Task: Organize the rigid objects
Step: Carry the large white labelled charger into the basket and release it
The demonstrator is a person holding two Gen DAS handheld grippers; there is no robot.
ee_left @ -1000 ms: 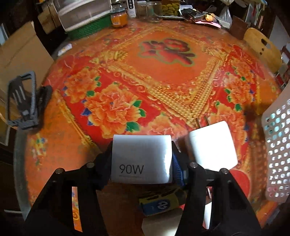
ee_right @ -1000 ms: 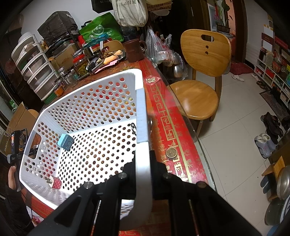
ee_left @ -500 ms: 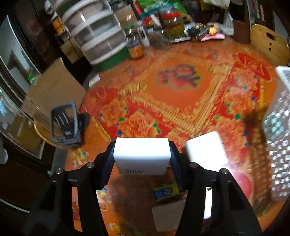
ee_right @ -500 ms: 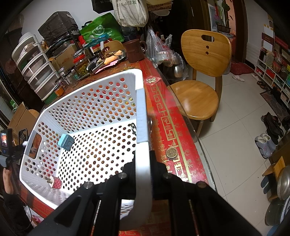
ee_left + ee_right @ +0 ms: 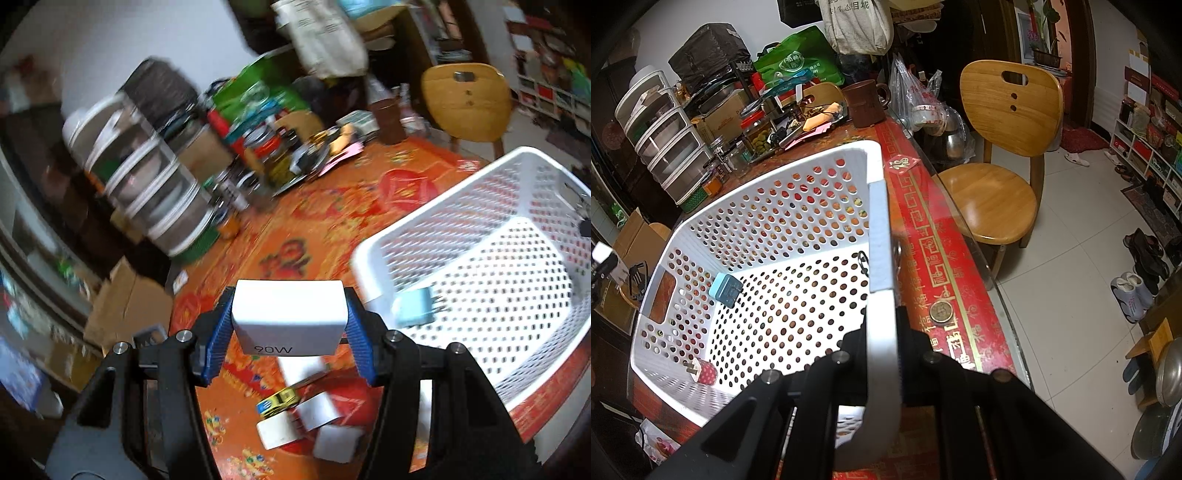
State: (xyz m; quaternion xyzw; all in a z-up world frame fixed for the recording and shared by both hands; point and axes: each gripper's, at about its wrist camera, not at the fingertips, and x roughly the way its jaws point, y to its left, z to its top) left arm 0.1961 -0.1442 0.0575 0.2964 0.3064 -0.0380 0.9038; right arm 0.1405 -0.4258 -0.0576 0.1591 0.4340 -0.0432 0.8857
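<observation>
Left wrist: left tongs (image 5: 290, 325) clamp the box (image 5: 289, 316), airborne at basket's (image 5: 436, 210) 9 o'clock. Right tongs (image 5: 882, 334) pinch its rim. Two chargers (image 5: 726, 290) inside; white boxes (image 5: 317, 410) remain on tabletop (image 5: 332, 206).

The left wrist view is motion-smeared: the stacked drawers (image 5: 147, 192) and clutter (image 5: 280, 147) at the table's far edge (image 5: 332, 173) stay unreadable. The white basket (image 5: 480, 258) runs off-frame rightward. Black fingers (image 5: 912, 354) hide part of the basket rim (image 5: 879, 236).
</observation>
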